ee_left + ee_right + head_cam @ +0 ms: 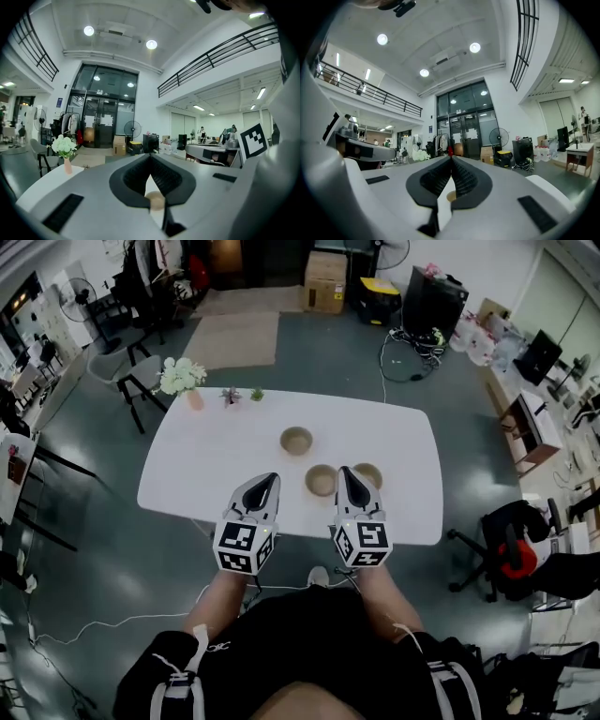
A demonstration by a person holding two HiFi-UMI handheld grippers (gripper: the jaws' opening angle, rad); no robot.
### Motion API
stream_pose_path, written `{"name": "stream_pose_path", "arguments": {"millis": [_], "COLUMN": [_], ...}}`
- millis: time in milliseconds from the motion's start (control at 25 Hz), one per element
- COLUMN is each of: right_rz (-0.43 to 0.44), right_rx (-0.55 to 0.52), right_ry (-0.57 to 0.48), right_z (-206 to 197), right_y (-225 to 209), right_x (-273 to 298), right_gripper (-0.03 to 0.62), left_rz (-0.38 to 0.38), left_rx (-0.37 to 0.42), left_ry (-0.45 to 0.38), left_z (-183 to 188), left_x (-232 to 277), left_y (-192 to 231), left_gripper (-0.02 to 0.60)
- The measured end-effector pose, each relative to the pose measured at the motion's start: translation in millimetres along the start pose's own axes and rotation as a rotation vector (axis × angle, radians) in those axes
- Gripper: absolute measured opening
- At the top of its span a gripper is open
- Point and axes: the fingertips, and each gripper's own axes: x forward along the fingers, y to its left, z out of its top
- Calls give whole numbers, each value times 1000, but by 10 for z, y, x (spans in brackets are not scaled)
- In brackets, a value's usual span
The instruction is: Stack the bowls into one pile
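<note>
Holding your left gripper (272,477) and right gripper (343,471) over desk (206,465) edge, jaws clenched, empty; three bowls (296,440) unstacked.

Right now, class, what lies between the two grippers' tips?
One bowl, standing on the table: the head view shows it between the left gripper and the right gripper.

On my head view, the right gripper (345,474) covers part of the right bowl (372,472). In the left gripper view I see only a tan bit (156,201) past the jaws; which bowl, I can't tell. The little plants (242,396) on the worktop (206,465) are too small to make out.
</note>
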Motion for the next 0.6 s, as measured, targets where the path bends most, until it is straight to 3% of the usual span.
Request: {"name": "stream_pose_path", "arguments": {"millis": [320, 600], "right_rz": [38, 24], "right_rx": [24, 46], "right_ry": [45, 100], "right_z": [-42, -364], "right_y": [-793, -1031], "right_x": [736, 1188], "right_gripper": [15, 15], "left_rz": [42, 18], "left_rx": [-13, -34], "left_ry": [44, 105], "left_z": [126, -100], "left_x": [1045, 1541], "left_y": [81, 313], "left_gripper": [13, 13]}}
